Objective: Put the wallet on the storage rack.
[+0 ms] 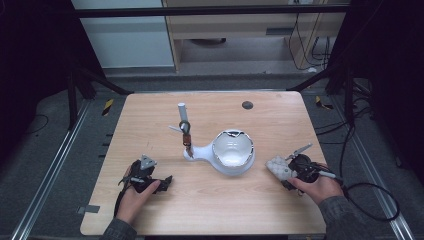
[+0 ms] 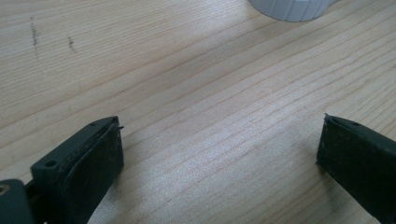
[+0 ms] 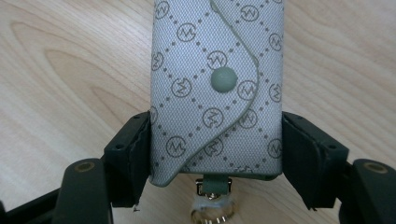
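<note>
High view: wooden table (image 1: pixel 210 210), person's forearms entering from the near edge. Right gripper (image 1: pixel 286 172) sits near the table's right side, jaws clamped on a small grey patterned pouch (image 1: pixel 277 168) that lies on the wood just right of a white bowl-shaped stand (image 1: pixel 232 152). Right gripper view confirms it: both black jaws press the pouch (image 3: pixel 217 88) by its long sides, snap flap facing up, a metal clasp and ring (image 3: pixel 212 205) poking out at the near end between the jaws. Left gripper (image 1: pixel 165 182) rests at the near left, well apart from the stand. Left gripper view: jaws spread wide, bare wood between them, nothing held; a white ribbed edge shows at the top. The stand carries an upright post with a dark ring and a small reddish fitting (image 1: pixel 186 132). A dark round disc (image 1: pixel 247 105) lies near the far edge.
</note>
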A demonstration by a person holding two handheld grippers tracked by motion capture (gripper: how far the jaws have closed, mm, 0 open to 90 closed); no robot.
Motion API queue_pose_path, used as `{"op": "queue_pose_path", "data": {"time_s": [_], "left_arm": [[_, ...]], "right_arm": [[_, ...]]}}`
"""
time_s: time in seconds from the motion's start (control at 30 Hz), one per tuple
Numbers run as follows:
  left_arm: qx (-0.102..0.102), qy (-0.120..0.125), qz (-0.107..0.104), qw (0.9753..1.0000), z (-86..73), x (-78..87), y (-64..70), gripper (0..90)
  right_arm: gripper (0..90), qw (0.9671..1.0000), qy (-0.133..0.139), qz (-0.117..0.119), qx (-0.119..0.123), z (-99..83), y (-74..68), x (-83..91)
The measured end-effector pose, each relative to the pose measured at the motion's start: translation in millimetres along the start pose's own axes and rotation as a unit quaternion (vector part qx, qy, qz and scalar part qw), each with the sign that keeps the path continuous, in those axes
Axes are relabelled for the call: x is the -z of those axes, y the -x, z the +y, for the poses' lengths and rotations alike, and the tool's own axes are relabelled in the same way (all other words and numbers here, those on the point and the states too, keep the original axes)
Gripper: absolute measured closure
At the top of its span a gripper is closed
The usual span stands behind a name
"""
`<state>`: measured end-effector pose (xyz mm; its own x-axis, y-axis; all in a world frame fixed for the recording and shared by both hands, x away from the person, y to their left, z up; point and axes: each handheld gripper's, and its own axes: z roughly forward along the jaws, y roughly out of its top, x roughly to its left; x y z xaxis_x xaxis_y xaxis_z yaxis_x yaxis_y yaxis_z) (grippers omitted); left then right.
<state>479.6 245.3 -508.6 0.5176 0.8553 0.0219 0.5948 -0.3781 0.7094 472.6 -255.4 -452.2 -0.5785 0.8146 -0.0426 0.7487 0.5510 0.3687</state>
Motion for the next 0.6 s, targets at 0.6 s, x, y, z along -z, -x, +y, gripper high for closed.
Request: {"op": "queue_pose_path", "data": {"time_s": [0.6], "left_arm": [[0.001,0.002,-0.004,1.0,-0.2,-0.2,-0.3,0.0]], "right_arm": [[30.7,0.9969,0.009,-0.018,0.076,20.6,-5.1,61.4]]}}
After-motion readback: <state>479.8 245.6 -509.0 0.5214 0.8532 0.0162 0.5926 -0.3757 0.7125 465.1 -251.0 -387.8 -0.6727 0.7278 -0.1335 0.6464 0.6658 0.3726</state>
